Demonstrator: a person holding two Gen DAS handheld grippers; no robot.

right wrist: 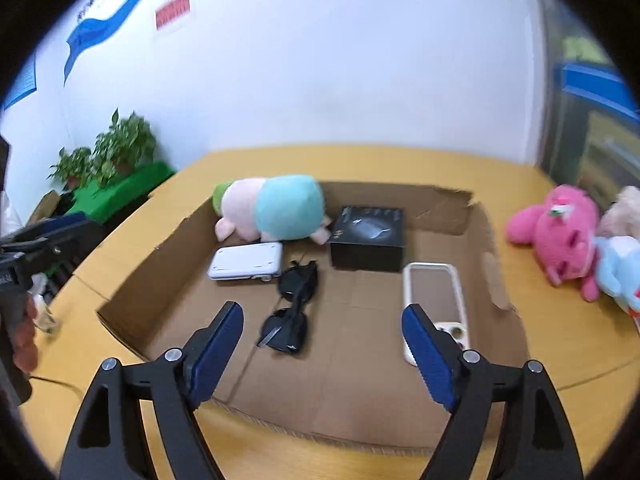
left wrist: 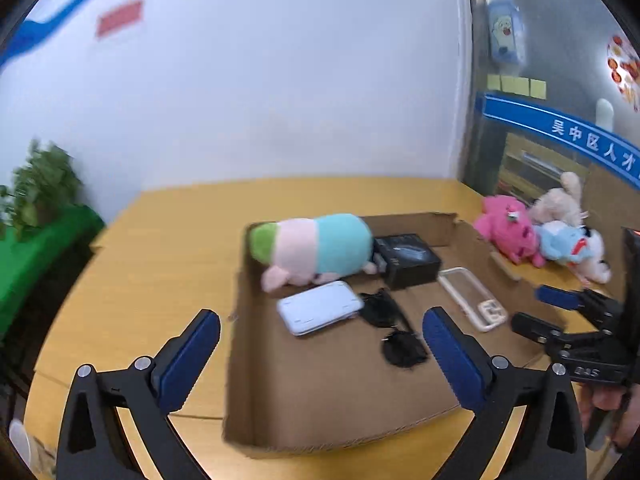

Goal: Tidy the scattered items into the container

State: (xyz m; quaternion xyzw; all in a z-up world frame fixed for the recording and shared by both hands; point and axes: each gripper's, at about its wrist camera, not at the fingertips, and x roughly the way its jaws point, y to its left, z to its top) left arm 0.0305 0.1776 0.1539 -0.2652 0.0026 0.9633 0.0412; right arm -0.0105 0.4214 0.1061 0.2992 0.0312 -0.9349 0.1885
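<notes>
A shallow cardboard box [left wrist: 336, 420] [right wrist: 360, 412] lies on the wooden table. It holds a pastel plush [left wrist: 316, 246] [right wrist: 276, 208], a black box [left wrist: 408, 260] [right wrist: 368, 240], a white device [left wrist: 320, 308] [right wrist: 246, 266], black sunglasses [left wrist: 394, 332] [right wrist: 294, 308] and a clear phone case [left wrist: 472, 296] [right wrist: 436, 300]. A pink plush [left wrist: 508, 228] [right wrist: 560, 232], a blue plush [left wrist: 568, 244] [right wrist: 620, 268] and a cream plush [left wrist: 560, 200] lie on the table right of the box. My left gripper [left wrist: 320, 336] is open and empty over the box's near edge. My right gripper [right wrist: 322, 328] is open and empty above the box.
The right gripper shows at the right edge of the left wrist view [left wrist: 560, 312]. Potted plants [right wrist: 108, 152] and a green cloth [left wrist: 36, 248] stand left of the table. A white wall is behind. A glass partition with a blue band [left wrist: 560, 128] is at the right.
</notes>
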